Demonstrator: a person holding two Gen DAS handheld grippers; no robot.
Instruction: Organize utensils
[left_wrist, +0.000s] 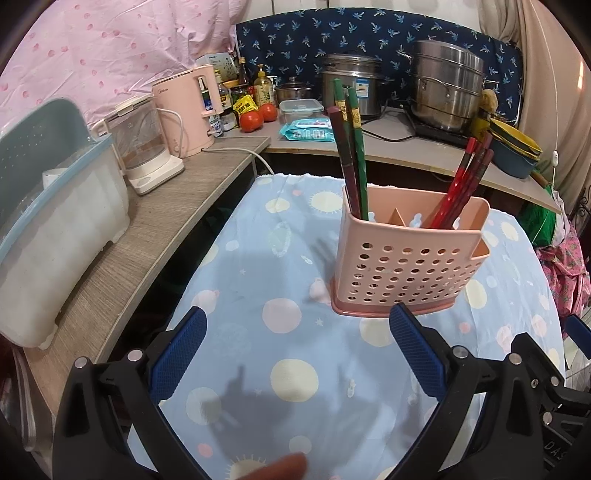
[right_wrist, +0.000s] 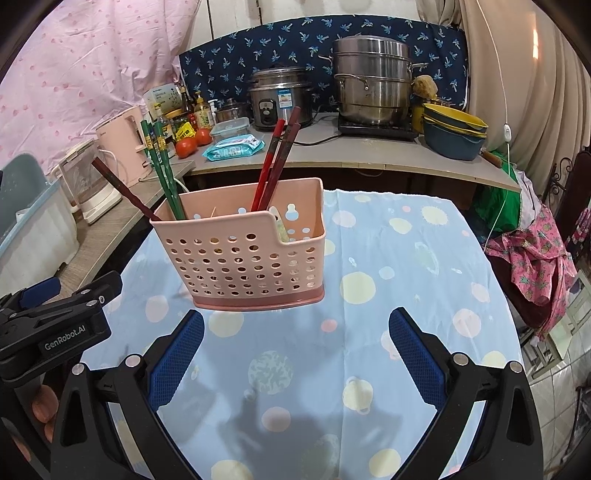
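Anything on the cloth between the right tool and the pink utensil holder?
No. In the right wrist view, only bare patterned tablecloth lies between the open right tool and the pink utensil holder.

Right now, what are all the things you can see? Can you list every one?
utensil holder: one, pink with holes, on the table
green chopsticks: a few, left compartment
red and dark red chopsticks: several, right compartment, plus one dark one on the left
tablecloth: one, light blue with pale dots
tomatoes: two, red, back counter
wipes packet: one, blue, back counter
rice cooker: one, silver, back counter
steamer pot: one, silver, stacked, back counter
bowls: a stack, yellow and blue, counter's right end
kettle: one, pink, left shelf
left gripper: black with blue pads, open, empty
right gripper: black with blue pads, open, empty
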